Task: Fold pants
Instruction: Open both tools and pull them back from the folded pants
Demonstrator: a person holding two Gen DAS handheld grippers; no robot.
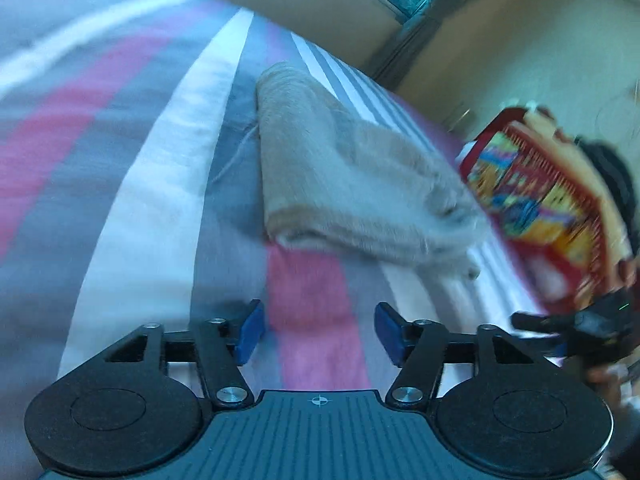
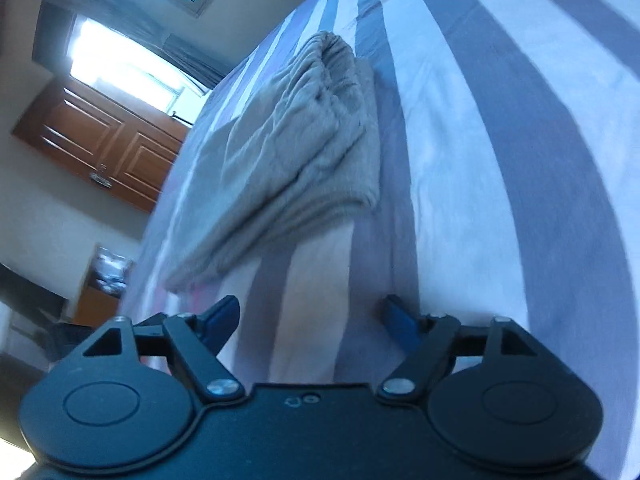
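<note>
Beige folded pants (image 1: 352, 184) on striped bedsheet (image 1: 160, 200), ahead of both parted grippers

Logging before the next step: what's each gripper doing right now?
Left gripper: open, holding nothing, short of the folded pants.
Right gripper: open, holding nothing.

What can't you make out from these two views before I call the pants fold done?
- Pants: left wrist view is motion-blurred, so the edges and a loose cord beside them are unclear.
- Pants' far side: in the right wrist view the top layers hide it.
- Right tongs: cut off by the left view's edge.
- Colourful box: print too blurred to read.
- Striped bedsheet under the pants: covered.
</note>
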